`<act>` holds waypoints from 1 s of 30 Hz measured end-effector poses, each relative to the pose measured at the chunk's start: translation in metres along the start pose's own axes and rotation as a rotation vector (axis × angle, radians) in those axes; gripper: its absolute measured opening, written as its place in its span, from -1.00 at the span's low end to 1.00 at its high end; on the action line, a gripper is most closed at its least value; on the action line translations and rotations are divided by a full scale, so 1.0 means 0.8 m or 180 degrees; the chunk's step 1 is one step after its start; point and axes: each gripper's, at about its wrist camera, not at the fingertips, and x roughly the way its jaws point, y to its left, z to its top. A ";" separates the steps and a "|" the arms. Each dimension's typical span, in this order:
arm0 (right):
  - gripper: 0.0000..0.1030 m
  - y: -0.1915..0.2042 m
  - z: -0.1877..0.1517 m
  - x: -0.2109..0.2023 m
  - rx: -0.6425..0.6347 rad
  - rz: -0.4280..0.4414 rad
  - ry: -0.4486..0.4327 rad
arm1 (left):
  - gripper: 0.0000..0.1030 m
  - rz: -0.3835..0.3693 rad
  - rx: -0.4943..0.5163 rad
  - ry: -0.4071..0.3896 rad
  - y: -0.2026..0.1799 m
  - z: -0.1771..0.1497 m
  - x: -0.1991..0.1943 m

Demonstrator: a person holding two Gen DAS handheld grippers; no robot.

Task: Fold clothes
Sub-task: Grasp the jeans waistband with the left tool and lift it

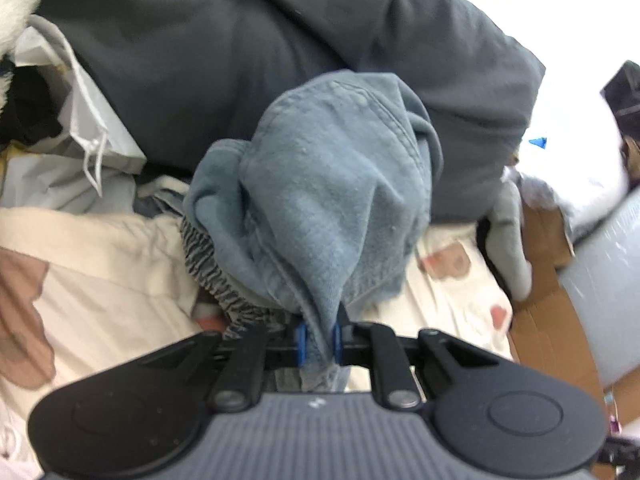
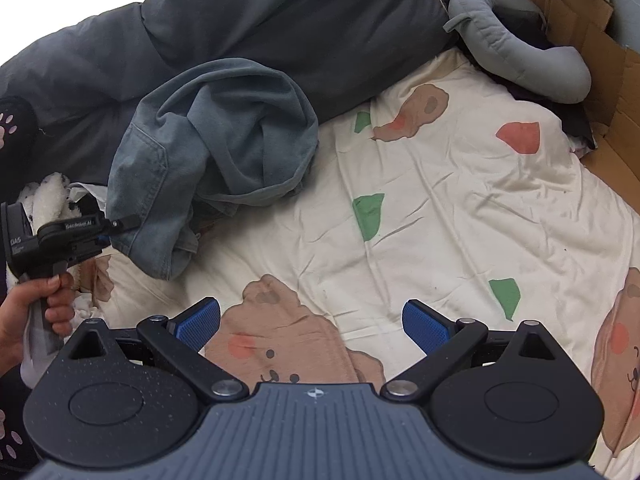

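One crumpled blue denim garment [image 2: 216,148] lies bunched on the cream printed bedsheet [image 2: 440,208], against the dark grey duvet [image 2: 280,20]. The left gripper [image 1: 319,338] has its jaws pinched tight on its edge; the right gripper [image 2: 312,326] hangs wide open, well apart from it.
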 end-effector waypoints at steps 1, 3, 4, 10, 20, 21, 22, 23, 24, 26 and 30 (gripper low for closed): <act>0.93 0.000 0.000 0.000 0.0002 0.0001 0.0003 | -0.76 -0.0021 0.0015 0.0039 -0.001 -0.005 -0.002; 0.93 0.001 0.000 0.000 0.0003 0.0007 0.0006 | -0.78 -0.0038 0.0078 0.0141 -0.006 -0.019 -0.002; 0.93 0.001 0.000 0.000 0.0004 0.0010 0.0009 | -0.78 -0.0043 0.0118 0.0193 -0.009 -0.026 -0.002; 0.93 0.004 0.001 0.002 -0.0007 0.0032 0.0014 | -0.80 -0.0066 0.0207 0.0417 -0.014 -0.065 -0.001; 0.88 0.015 0.016 0.011 -0.0013 0.0125 -0.0016 | -0.82 -0.0115 0.0200 0.0703 -0.013 -0.107 0.010; 0.85 0.018 0.021 0.013 -0.0008 0.0142 -0.0030 | -0.82 -0.0109 0.0217 0.0727 -0.012 -0.110 0.010; 0.80 0.021 0.026 0.015 -0.0002 0.0158 -0.0044 | -0.82 -0.0104 0.0234 0.0751 -0.011 -0.113 0.010; 0.79 0.024 0.032 0.018 0.0002 0.0179 -0.0067 | -0.82 -0.0099 0.0251 0.0775 -0.011 -0.116 0.011; 0.79 0.028 0.037 0.020 0.0006 0.0201 -0.0093 | -0.82 -0.0092 0.0271 0.0797 -0.010 -0.119 0.011; 0.78 0.036 0.049 0.025 0.0014 0.0247 -0.0165 | -0.82 -0.0072 0.0321 0.0840 -0.010 -0.124 0.012; 0.78 0.050 0.076 0.036 0.0110 0.0352 -0.0242 | -0.82 -0.0010 0.0417 0.0934 -0.007 -0.135 0.013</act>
